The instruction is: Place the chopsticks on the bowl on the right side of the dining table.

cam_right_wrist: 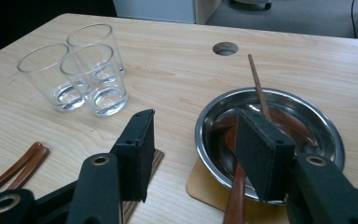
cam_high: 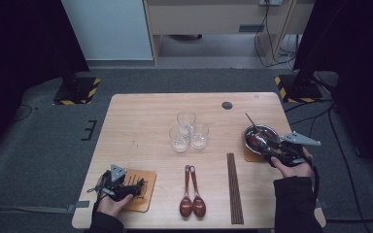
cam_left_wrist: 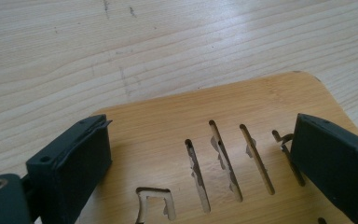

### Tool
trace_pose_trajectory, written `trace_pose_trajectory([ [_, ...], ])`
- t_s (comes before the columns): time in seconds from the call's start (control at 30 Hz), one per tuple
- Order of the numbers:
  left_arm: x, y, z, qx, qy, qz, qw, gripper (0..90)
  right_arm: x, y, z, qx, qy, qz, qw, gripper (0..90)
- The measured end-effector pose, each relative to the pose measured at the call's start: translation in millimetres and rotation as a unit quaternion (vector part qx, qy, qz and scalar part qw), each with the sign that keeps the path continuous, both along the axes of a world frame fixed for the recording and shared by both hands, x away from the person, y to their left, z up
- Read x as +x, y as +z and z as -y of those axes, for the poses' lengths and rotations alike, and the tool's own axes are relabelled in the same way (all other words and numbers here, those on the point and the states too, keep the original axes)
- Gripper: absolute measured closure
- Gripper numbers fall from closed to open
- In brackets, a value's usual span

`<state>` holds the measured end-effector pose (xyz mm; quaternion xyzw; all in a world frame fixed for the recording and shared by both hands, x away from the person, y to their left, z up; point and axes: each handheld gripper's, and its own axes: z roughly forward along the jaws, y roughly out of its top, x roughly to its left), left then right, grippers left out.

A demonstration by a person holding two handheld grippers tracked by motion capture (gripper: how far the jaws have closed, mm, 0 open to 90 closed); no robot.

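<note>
High view: right tongs [cam_high: 272, 147] at round steel bowl [cam_high: 268, 131] on light worktop [cam_high: 141, 121]. Left gripper view: left tongs [cam_left_wrist: 200, 158] gape, empty, over slotted bamboo mat [cam_left_wrist: 242, 102]. Right gripper view: jaws apart, brown wooden spoon [cam_right_wrist: 237, 196] unpinched; best withdraw straight back.

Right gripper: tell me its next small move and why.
Probably draw the right gripper back toward the spare spoons. Its jaws stand open, nothing pinched; a brown spoon already lies in the steel bowl beside a stick, so this placement looks finished.
</note>
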<state>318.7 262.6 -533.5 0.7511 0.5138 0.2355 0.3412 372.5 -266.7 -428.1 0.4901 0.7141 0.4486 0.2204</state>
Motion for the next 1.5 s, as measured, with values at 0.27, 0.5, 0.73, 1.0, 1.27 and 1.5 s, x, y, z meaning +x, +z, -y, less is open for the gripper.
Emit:
trace_pose_trajectory([
  [0.27,0.0,0.0,0.0,0.000,0.000,0.000,1.0000,4.0,-6.1,-1.8,-12.3,-0.004,0.010,-0.004,0.9999,46.8],
  [0.5,0.0,0.0,0.0,0.000,0.000,0.000,1.0000,4.0,-9.3,-4.8,-20.8,-0.008,0.019,-0.003,0.9998,48.6],
  [0.73,0.0,0.0,0.0,0.000,0.000,0.000,1.0000,4.0,-13.5,-10.5,-34.3,-0.014,0.033,-0.010,0.9993,48.7],
  [1.0,0.0,0.0,0.0,0.000,0.000,0.000,1.0000,4.0,-17.3,-20.3,-43.5,-0.024,0.042,-0.022,0.9986,50.6],
  [1.27,0.0,0.0,0.0,0.000,0.000,0.000,1.0000,4.0,-23.1,-30.5,-49.2,-0.033,0.048,-0.035,0.9977,51.9],
  [1.5,0.0,0.0,0.0,0.000,0.000,0.000,1.0000,4.0,-26.6,-40.9,-53.4,-0.042,0.056,-0.048,0.9964,52.9],
])
